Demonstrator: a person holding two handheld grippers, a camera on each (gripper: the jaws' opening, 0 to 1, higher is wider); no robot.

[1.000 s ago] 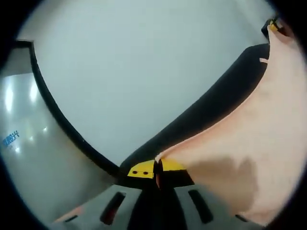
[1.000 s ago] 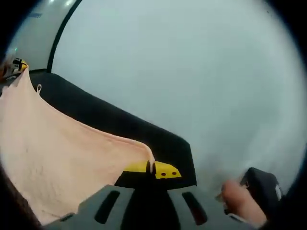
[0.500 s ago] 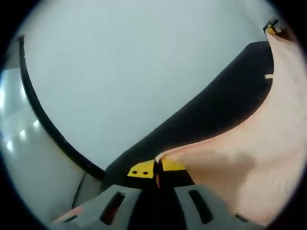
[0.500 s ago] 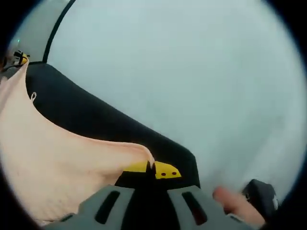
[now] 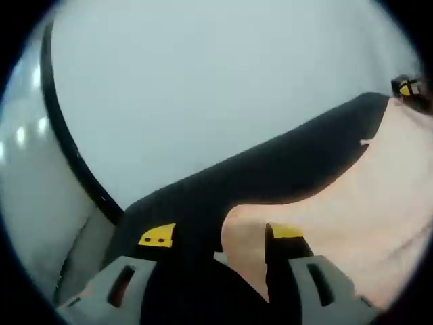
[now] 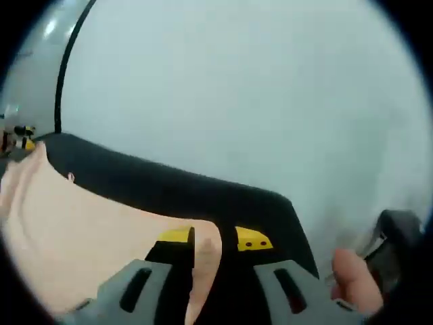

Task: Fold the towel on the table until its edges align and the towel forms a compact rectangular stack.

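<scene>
The peach towel point(image 5: 352, 203) lies spread over the black table point(image 5: 284, 162), reaching from my left gripper toward the right. My left gripper point(image 5: 221, 233) is open, its yellow-tipped jaws wide apart, and one towel corner sits loose between them. In the right gripper view the same towel point(image 6: 81, 223) stretches off to the left, with its near corner resting between the parted jaws of my right gripper point(image 6: 215, 237), which is open too. Each gripper shows small at the towel's far corner in the other's view: the right one point(image 5: 408, 88) and the left one point(image 6: 20, 132).
A pale wall rises behind the table point(image 6: 169, 186). A thin black strip point(image 5: 61, 135) runs up beside a glossy panel at the left. A person's hand point(image 6: 355, 281) shows at the lower right of the right gripper view.
Both grippers were shut on towel corners; their jaws have now spread and let the corners go. The towel has sunk lower onto the table, and both views have tilted down.
</scene>
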